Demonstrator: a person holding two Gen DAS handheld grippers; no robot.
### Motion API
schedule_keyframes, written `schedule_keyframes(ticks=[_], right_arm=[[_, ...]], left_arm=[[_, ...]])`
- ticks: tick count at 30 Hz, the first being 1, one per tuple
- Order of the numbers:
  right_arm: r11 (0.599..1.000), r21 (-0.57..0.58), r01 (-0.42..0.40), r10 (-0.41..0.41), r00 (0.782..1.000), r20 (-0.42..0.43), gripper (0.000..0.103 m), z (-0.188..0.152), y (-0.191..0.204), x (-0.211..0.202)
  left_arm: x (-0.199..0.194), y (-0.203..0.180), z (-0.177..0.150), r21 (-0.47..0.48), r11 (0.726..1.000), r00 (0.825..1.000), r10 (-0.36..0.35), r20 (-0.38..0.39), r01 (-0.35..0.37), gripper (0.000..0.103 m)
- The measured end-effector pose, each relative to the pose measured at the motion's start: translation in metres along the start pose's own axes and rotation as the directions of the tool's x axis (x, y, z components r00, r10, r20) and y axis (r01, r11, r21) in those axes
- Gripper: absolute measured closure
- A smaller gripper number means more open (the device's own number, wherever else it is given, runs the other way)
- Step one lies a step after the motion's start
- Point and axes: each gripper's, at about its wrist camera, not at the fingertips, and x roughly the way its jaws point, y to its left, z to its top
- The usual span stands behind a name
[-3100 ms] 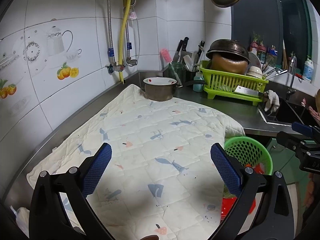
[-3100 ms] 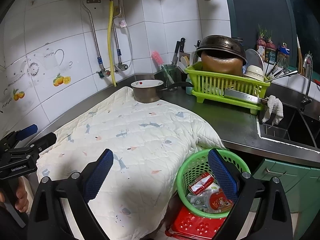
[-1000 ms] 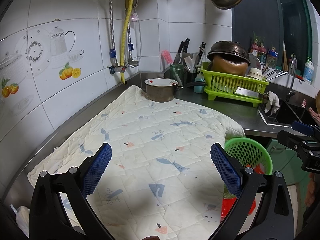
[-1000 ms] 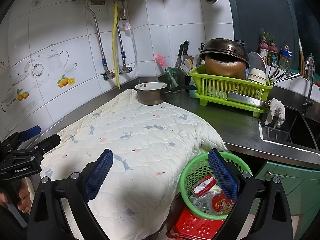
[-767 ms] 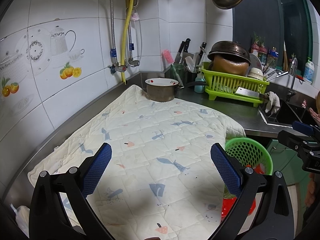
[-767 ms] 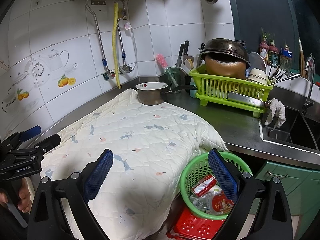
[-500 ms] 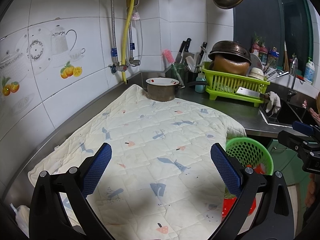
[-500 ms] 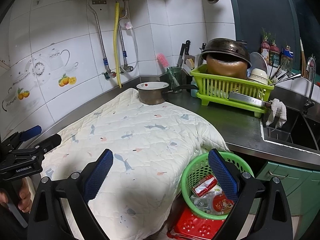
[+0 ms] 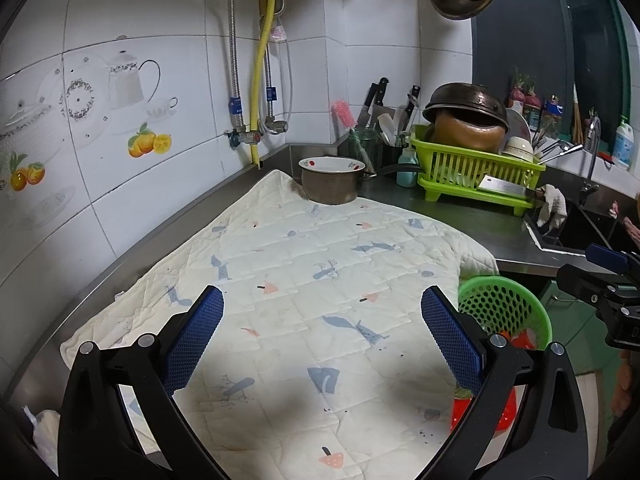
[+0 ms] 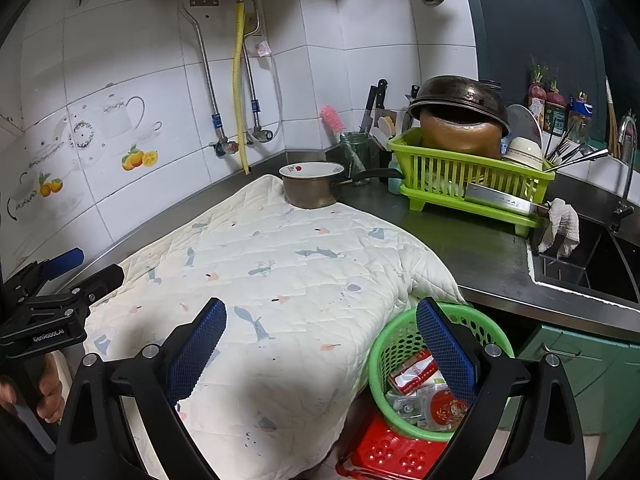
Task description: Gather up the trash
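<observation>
The trash point(image 10: 426, 390) lies in the green basket point(image 10: 390, 344) at the lower right of the right wrist frame: a red-and-white wrapper slanting up to the right, clear crumpled plastic and a red round lid. The right tool's finger hides part of it. The basket stands on a red stool point(image 10: 390, 454) beside the quilt-covered desk point(image 10: 460, 240). Left tool point(image 9: 320, 332) and right tool point(image 10: 318, 338) both gape apart, gripping nothing.

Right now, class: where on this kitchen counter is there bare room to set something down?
The white quilted cloth is bare from the enamel saucepan forward. Bare steel counter lies between cloth, lime-green dish rack and sink. Crowded: the back corner, the rack, and the green mesh basket holding wrappers.
</observation>
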Motion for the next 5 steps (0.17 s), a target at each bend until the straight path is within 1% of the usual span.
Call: schedule_keyframes(ticks=[5], right_arm=[[1.000, -0.004, -0.006, 0.006, 1.000, -0.001, 0.010, -0.0005, 0.0004, 0.0008]], left_arm=[[-0.0003, 0.0011, -0.0015, -0.007, 1.000, 1.000, 0.004, -0.005, -0.004, 0.005]])
